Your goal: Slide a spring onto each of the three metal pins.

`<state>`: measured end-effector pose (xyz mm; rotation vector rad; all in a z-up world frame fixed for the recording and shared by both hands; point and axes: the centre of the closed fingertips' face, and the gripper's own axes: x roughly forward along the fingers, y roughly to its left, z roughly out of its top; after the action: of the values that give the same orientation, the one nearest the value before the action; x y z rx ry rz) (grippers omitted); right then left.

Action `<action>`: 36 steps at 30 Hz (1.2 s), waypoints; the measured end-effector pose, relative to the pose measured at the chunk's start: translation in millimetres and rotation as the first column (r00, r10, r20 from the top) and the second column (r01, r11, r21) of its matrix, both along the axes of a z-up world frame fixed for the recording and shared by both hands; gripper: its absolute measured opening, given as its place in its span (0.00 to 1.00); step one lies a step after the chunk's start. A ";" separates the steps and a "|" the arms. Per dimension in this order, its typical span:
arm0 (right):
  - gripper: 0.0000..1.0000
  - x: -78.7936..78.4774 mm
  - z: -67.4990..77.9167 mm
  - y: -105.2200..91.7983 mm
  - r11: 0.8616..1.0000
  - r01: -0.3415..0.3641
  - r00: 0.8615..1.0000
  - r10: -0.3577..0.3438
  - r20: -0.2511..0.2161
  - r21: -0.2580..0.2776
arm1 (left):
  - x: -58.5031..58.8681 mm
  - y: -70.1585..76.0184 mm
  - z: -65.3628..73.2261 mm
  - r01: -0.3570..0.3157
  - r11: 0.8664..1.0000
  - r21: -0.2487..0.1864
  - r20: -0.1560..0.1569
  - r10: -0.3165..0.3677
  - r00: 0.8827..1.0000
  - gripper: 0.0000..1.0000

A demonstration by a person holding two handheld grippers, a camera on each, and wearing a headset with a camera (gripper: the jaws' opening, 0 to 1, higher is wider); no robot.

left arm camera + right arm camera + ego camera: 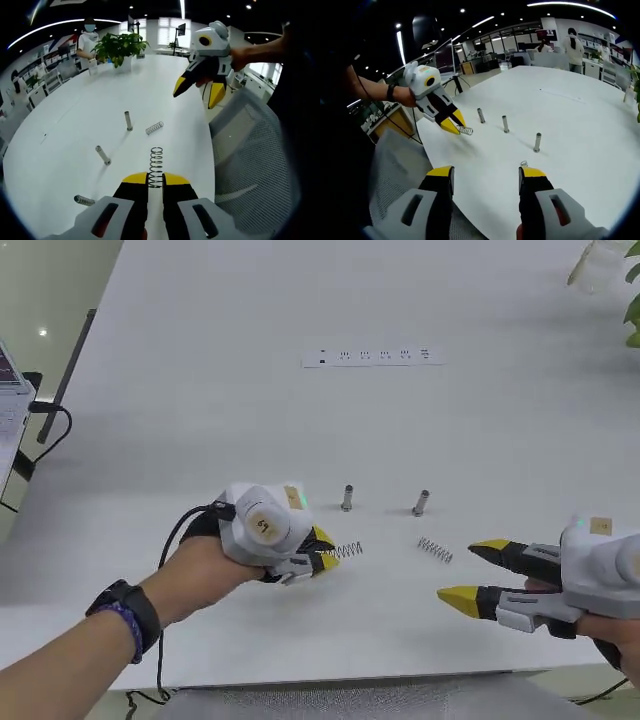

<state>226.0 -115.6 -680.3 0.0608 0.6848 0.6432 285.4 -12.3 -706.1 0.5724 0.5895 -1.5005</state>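
Note:
My left gripper (322, 556) (156, 181) hovers low over the white table, shut on one end of a spring (346, 550) (156, 162) that juts out past its yellow tips. Two bare metal pins (347, 498) (421, 503) stand upright just beyond it. In the left gripper view, a third pin (83, 200) (481, 115) nearer the table edge looks ribbed, as if a spring sits on it. A loose spring (434, 550) (154, 128) (524, 163) lies on the table. My right gripper (460, 571) (486, 175) is open just right of that spring, holding nothing.
A white power strip (372, 357) lies flat further back on the table. A plant (612, 280) stands at the far right corner. A black cable (55, 430) hangs off the left edge. A mesh chair (250, 145) sits by the near edge.

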 end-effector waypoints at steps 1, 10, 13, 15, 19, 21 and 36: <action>0.50 0.1 0.0 0.4 1.000 -0.002 1.000 0.002 0.000 0.001 | -0.5 -0.5 0.5 0.001 1.000 -0.001 0.000 -0.001 1.000 0.02; 0.48 5.2 6.2 15.7 0.998 -0.058 0.998 0.057 0.013 0.018 | -16.5 -14.2 15.5 0.039 0.999 -0.036 0.001 -0.039 0.999 0.02; 0.45 6.2 7.3 24.0 0.996 -0.091 0.996 0.090 0.019 0.024 | -21.0 -18.7 21.9 0.052 0.997 -0.051 0.003 -0.052 0.999 0.02; 0.44 6.8 8.1 28.9 0.994 -0.109 0.994 0.109 0.019 0.028 | -24.6 -21.4 25.4 0.063 0.996 -0.059 0.003 -0.063 0.998 0.02; 0.41 7.6 12.2 37.6 0.990 -0.139 0.990 0.138 0.030 0.040 | -30.6 -25.9 31.8 0.087 0.994 -0.067 0.014 -0.086 0.996 0.02; 0.39 7.4 13.7 41.8 0.987 -0.154 0.988 0.153 0.036 0.047 | -33.4 -28.3 35.8 0.097 0.993 -0.072 0.021 -0.096 0.995 0.02; 0.23 -1.2 40.2 62.6 0.964 -0.242 0.969 0.233 0.086 0.114 | -55.6 -41.7 62.9 0.205 0.975 -0.090 0.089 -0.197 0.976 0.02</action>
<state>224.8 -53.0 -640.1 0.0702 0.5861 0.9148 229.8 -54.0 -643.2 0.6263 0.4020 -1.6796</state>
